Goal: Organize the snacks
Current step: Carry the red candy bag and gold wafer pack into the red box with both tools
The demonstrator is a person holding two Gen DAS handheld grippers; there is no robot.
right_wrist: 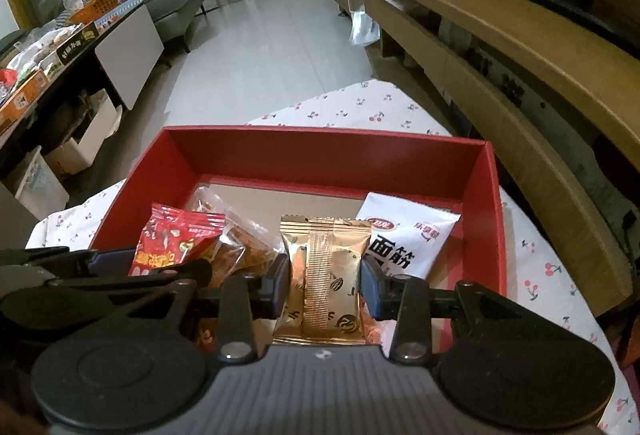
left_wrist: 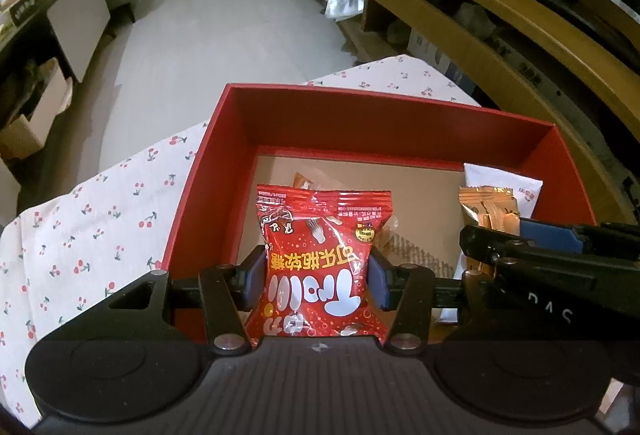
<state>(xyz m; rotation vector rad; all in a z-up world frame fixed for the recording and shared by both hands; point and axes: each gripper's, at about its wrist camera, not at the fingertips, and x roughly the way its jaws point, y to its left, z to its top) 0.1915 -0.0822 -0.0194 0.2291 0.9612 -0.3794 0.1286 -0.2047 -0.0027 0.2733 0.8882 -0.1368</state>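
A red box (left_wrist: 392, 115) with a brown floor stands on a cherry-print cloth; it also shows in the right wrist view (right_wrist: 320, 151). My left gripper (left_wrist: 317, 275) is shut on a red Trolli candy bag (left_wrist: 320, 259), held over the box's near left part. My right gripper (right_wrist: 325, 285) is shut on a gold snack packet (right_wrist: 324, 275), held over the box's near middle. The gold packet (left_wrist: 486, 211) and right gripper show at the right of the left wrist view. The red bag (right_wrist: 176, 243) shows at the left of the right wrist view.
A white snack packet (right_wrist: 404, 235) leans in the box's right corner and clear-wrapped orange snacks (right_wrist: 236, 235) lie inside at left. A wooden TV cabinet (right_wrist: 520, 47) runs along the right. A cluttered dark table (right_wrist: 60, 35) stands at left, with tiled floor (right_wrist: 272, 47) beyond.
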